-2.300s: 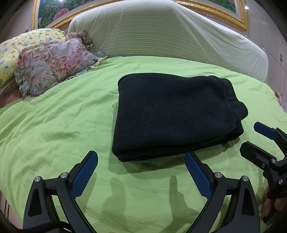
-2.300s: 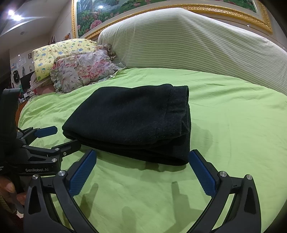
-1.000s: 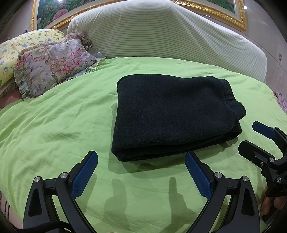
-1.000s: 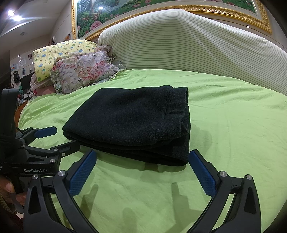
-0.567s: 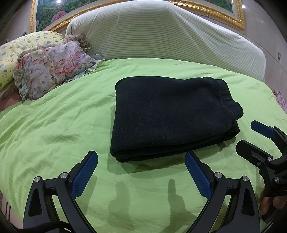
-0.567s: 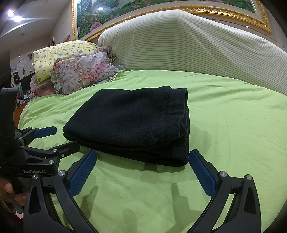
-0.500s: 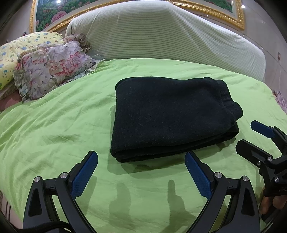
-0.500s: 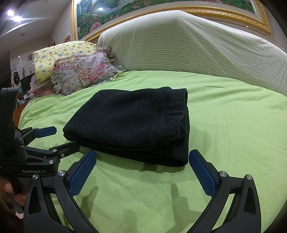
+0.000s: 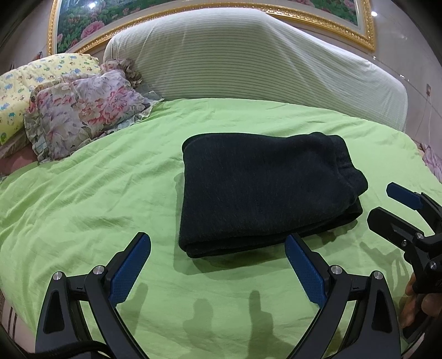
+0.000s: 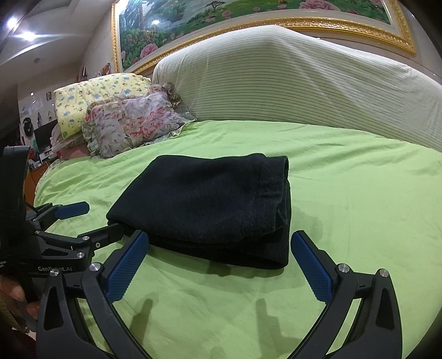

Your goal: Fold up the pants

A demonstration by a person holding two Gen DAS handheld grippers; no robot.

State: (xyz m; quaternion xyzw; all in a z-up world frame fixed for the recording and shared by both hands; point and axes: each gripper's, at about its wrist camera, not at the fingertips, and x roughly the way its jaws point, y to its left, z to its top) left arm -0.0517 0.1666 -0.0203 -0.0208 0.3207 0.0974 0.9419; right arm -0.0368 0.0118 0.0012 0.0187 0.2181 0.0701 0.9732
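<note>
The black pants [image 9: 265, 190] lie folded into a thick rectangle on the green bedspread [image 9: 91, 193]. They also show in the right wrist view [image 10: 210, 204]. My left gripper [image 9: 218, 248] is open and empty, just short of the bundle's near edge. My right gripper [image 10: 219, 248] is open and empty, near the bundle's right end. The right gripper also shows at the right edge of the left wrist view [image 9: 386, 204]. The left gripper also shows at the left of the right wrist view [image 10: 91, 221], beside the bundle's near left corner.
A floral pillow [image 9: 80, 118] and a yellow patterned pillow [image 9: 33, 80] lie at the bed's far left. A large striped cushion [image 9: 248, 66] stands along the headboard behind the pants. A gold-framed painting [image 10: 248, 16] hangs above it.
Both grippers have stayed open and empty. The views have shifted slightly, with the pants a little lower in the left wrist view. The pants have not changed shape.
</note>
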